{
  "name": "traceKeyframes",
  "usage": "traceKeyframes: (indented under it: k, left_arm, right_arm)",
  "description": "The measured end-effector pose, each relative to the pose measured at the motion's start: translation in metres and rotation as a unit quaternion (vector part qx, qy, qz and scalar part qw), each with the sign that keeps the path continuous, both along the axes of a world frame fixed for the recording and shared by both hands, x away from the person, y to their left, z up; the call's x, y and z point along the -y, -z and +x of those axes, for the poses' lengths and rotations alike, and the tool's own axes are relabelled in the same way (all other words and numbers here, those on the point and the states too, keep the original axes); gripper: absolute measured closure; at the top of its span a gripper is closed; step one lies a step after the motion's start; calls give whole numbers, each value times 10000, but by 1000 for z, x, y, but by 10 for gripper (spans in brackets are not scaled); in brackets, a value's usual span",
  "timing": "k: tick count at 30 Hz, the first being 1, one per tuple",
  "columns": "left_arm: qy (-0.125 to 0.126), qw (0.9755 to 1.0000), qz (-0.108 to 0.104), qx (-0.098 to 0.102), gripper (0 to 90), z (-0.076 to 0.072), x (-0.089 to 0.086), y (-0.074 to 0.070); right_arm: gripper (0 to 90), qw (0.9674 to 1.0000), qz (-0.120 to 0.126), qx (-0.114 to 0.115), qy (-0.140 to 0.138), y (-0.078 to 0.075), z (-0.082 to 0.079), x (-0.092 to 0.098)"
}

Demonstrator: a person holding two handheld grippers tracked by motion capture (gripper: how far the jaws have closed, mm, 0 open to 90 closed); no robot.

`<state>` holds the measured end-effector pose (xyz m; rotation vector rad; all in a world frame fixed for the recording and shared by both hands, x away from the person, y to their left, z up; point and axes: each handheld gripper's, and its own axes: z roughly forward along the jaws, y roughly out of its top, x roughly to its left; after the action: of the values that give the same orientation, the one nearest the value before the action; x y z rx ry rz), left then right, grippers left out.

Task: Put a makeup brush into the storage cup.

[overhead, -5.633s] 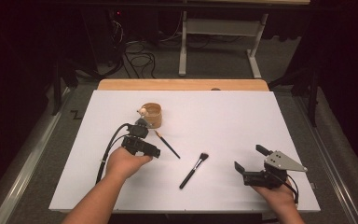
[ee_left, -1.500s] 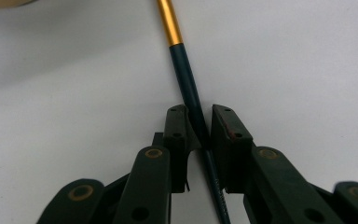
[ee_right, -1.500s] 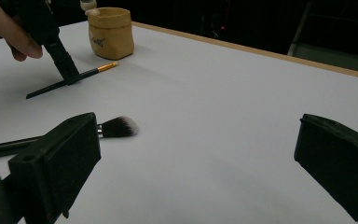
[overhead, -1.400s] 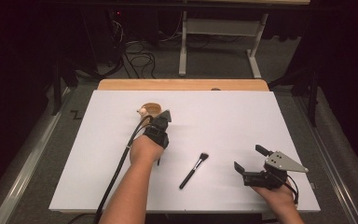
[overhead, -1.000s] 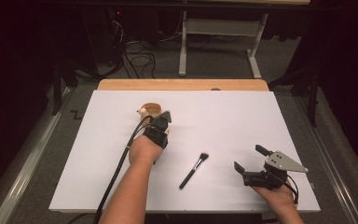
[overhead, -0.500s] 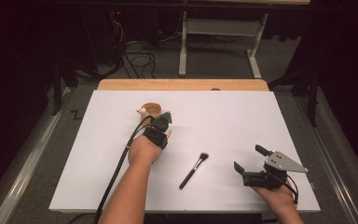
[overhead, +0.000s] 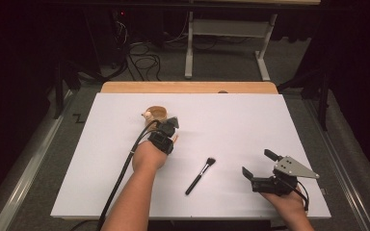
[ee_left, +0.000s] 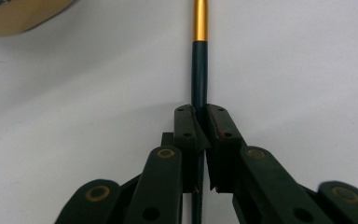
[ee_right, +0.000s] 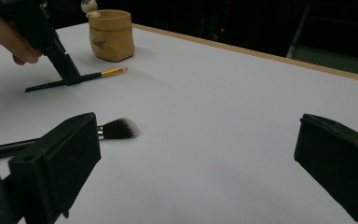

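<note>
Left gripper point(ee_left: 200, 122), pointing down at the white table point(overhead: 289, 125), with its two black jaws clamped on the slim brush point(ee_left: 199, 70). The brush has a thin, dark, blue-black handle running straight between the jaws, followed by a bright gold ferrule toward the top edge of the left gripper view; its tip is cut off there. In the right gripper view the same brush lies flat on the table, handle pointing left, gold ferrule and a small pale tip pointing right, pinched near mid-handle. It lies just beside the tan pouch-shaped holder point(overhead: 155, 113), apart from it; a small pale figure sits on the holder's rim. In the high view the left gripper stands close in front of that holder. Right gripper point(ee_right: 196, 154), resting near the table's right front corner, jaws spread wide and holding nothing. Between the two hands lies a second brush, the powder brush point(overhead: 200, 175), black-handled with a fluffy dark head tipped white, untouched.
</note>
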<state>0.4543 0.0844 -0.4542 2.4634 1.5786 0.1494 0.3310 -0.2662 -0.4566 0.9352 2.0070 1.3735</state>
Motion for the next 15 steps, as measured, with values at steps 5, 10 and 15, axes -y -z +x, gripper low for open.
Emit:
traceKeyframes:
  k: [5, 10, 15]
  left_arm:
    - [37, 10000, -50, 27, 836, -1, 2, 0]
    - [54, 10000, -51, 59, 837, -2, 1, -2]
    - [67, 9997, -159, 162, 837, -4, -1, -7]
  right_arm:
    - [9, 10000, 7, 23, 6, 0, 0, 1]
    - [9, 10000, 17, 25, 16, 0, 0, 2]
    - [9, 10000, -1, 18, -6, 0, 0, 1]
